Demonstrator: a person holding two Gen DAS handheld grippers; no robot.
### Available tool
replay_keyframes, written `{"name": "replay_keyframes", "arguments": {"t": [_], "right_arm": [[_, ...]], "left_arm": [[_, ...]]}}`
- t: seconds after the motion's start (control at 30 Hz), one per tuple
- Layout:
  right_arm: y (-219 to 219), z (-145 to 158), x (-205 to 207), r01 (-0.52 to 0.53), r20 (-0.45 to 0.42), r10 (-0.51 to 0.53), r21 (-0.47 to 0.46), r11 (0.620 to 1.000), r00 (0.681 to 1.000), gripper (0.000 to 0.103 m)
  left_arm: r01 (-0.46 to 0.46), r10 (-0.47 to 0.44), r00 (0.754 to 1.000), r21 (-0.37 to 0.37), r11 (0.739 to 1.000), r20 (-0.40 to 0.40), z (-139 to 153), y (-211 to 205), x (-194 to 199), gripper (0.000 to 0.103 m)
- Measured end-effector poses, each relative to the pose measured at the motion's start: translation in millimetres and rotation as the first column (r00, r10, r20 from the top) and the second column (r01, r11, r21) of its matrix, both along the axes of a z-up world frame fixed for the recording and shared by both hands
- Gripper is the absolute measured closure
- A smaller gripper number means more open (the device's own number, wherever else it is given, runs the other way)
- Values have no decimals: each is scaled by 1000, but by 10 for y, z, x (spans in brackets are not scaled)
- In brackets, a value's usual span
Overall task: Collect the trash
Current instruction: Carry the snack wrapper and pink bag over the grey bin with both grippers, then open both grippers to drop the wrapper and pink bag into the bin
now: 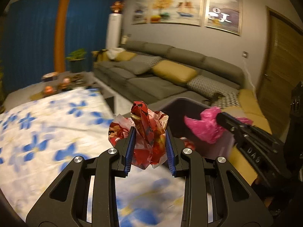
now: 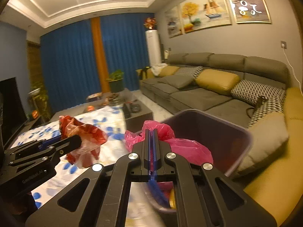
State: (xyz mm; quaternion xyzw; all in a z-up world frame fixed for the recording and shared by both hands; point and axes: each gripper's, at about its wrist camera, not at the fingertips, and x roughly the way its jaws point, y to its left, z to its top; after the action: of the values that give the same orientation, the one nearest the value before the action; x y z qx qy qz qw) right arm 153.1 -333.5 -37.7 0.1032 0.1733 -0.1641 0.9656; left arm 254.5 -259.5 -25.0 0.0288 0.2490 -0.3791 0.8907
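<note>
Crumpled red-and-white plastic wrapper held in the left gripper, above the flower-print surface.
Right gripper, fingers nearly together, pinches a pink plastic bag at the dark plastic bin's rim, grey sofa behind.

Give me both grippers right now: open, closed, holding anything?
Left gripper: closed on the crumpled red wrapper.
Right gripper: closed on the pink plastic bag, at the bin.
</note>
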Motion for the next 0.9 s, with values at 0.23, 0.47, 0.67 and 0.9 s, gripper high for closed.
{"name": "replay_keyframes", "arguments": {"t": [0.23,0.47,0.67,0.9], "right_arm": [[-364,-160,-56,49,-23,-49,31,998,999,100],[-533,-279,-11,52,-43,-50,55,997,998,100],[-572,-297,8,60,-48,-57,66,996,997,90],[-524,-284,-63,93,-39,-90,63,994,995,52]], "left_arm": [[124,-124,992,-15,992,-17,-137,-563,97,72],[166,-169,984,-45,985,-63,-318,-796,217,61],[135,-140,986,-60,989,-95,-380,-726,286,27],[15,-23,995,-80,997,-97,-335,-364,358,17]]}}
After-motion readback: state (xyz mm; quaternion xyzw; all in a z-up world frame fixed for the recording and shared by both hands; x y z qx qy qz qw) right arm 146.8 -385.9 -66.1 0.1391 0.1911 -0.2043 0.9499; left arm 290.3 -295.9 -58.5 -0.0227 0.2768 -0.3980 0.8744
